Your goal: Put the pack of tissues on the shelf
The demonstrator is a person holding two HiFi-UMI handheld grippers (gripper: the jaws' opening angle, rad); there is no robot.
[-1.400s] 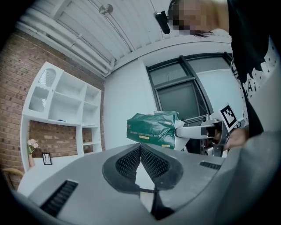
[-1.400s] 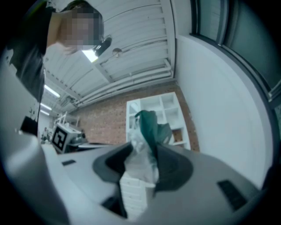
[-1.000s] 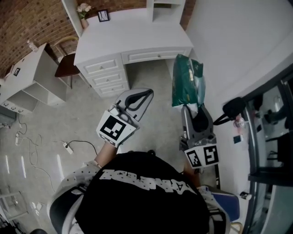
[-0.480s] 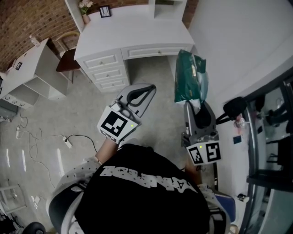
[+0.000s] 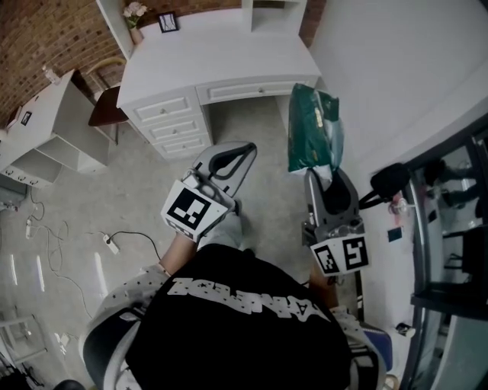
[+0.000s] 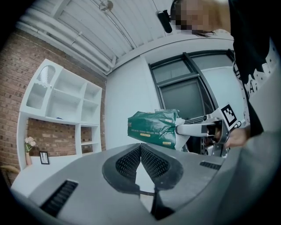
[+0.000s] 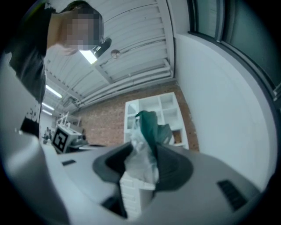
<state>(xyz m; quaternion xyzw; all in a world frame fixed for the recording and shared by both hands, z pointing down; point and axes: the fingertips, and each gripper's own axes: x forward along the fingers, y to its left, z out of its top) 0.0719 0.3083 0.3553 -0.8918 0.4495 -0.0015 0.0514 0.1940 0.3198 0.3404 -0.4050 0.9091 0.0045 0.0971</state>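
A green pack of tissues [image 5: 313, 131] hangs in the air at the right of the head view, held by its clear plastic end. My right gripper [image 5: 320, 177] is shut on that end, and the right gripper view shows the crumpled plastic and green pack [image 7: 147, 132] pinched between the jaws. The left gripper [image 5: 242, 152] is held beside it at the left, its jaws touching with nothing in them. In the left gripper view the pack [image 6: 153, 128] shows ahead at the right. The white shelf unit [image 6: 61, 99] stands against the brick wall.
A white desk with drawers [image 5: 206, 72] stands ahead, with a vase [image 5: 136, 15] and a small frame [image 5: 168, 23] at its back. A chair [image 5: 107, 107] and a low white cabinet [image 5: 46, 129] are at the left. Cables [image 5: 114, 244] lie on the floor. A white wall and dark window frame [image 5: 450, 228] run along the right.
The view has shifted slightly; both grippers and the pack keep nearly the same places, with the pack still held.
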